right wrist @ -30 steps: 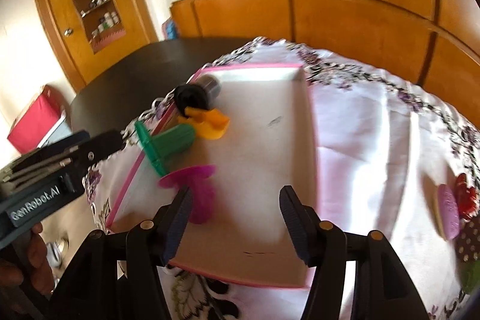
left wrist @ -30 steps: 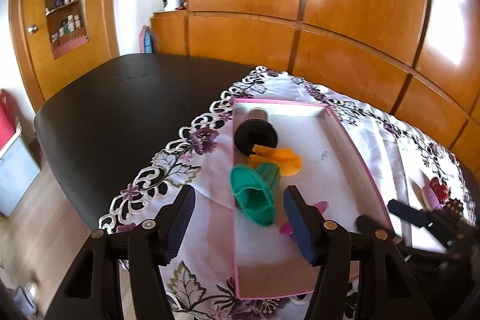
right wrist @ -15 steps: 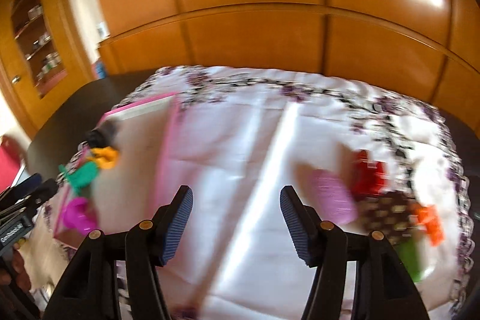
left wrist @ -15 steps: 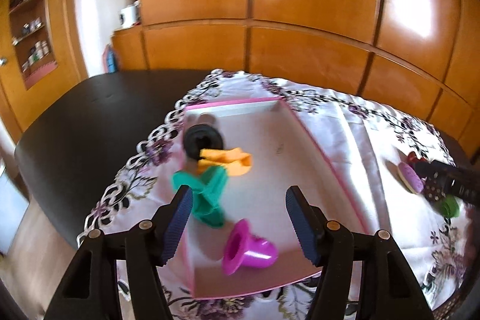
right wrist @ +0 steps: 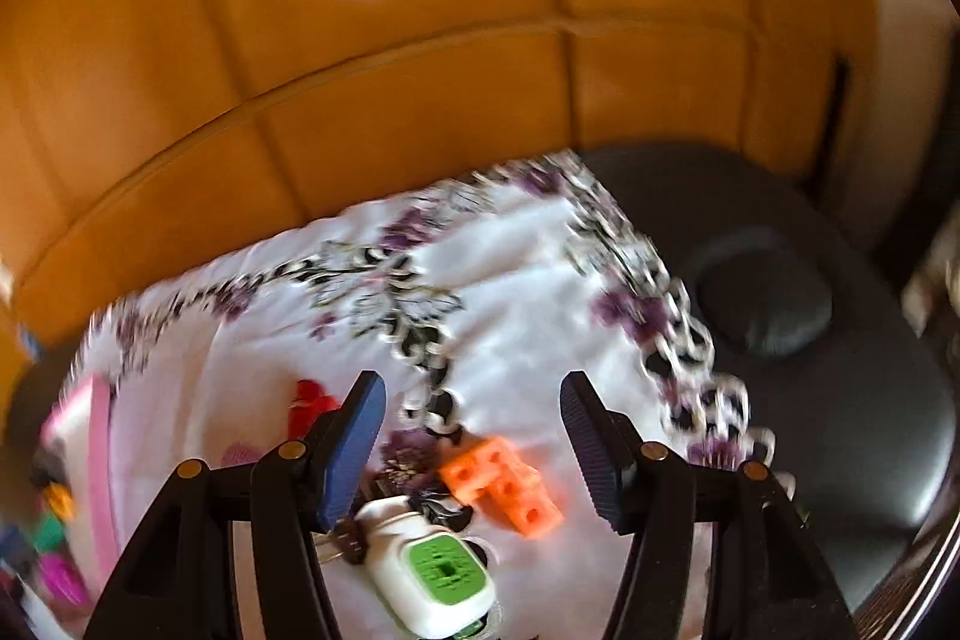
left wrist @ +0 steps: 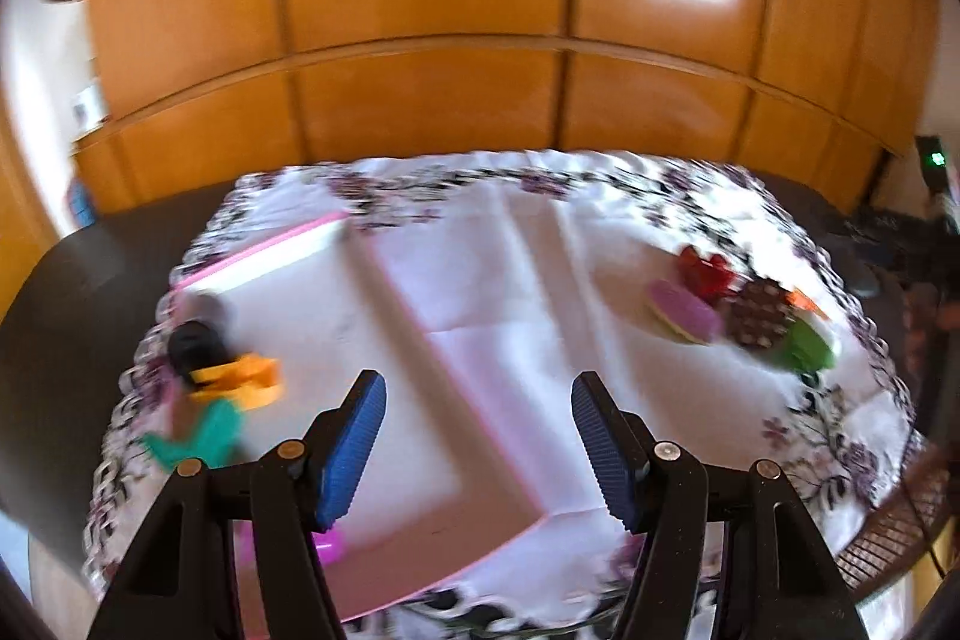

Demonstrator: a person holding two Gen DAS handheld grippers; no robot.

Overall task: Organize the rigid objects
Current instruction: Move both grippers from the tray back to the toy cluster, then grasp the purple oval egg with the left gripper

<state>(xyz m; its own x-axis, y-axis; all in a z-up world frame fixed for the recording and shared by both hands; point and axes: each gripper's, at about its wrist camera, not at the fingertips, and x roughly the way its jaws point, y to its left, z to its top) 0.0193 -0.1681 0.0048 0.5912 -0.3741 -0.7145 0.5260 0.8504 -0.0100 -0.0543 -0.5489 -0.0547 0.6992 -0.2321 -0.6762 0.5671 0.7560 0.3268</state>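
**Both hand-held grippers empty above the cloth-covered counter**

The left hand-held gripper (left wrist: 474,442) hangs part open, nothing between its blue pads, over the pink-rimmed tray (left wrist: 420,316) at the counter's left end. The right hand-held gripper (right wrist: 471,445) is likewise part open and empty, above an orange block (right wrist: 501,484) and a white-and-green plug (right wrist: 438,580) (both blurred) near the right edge of the floral tablecloth (right wrist: 510,280).
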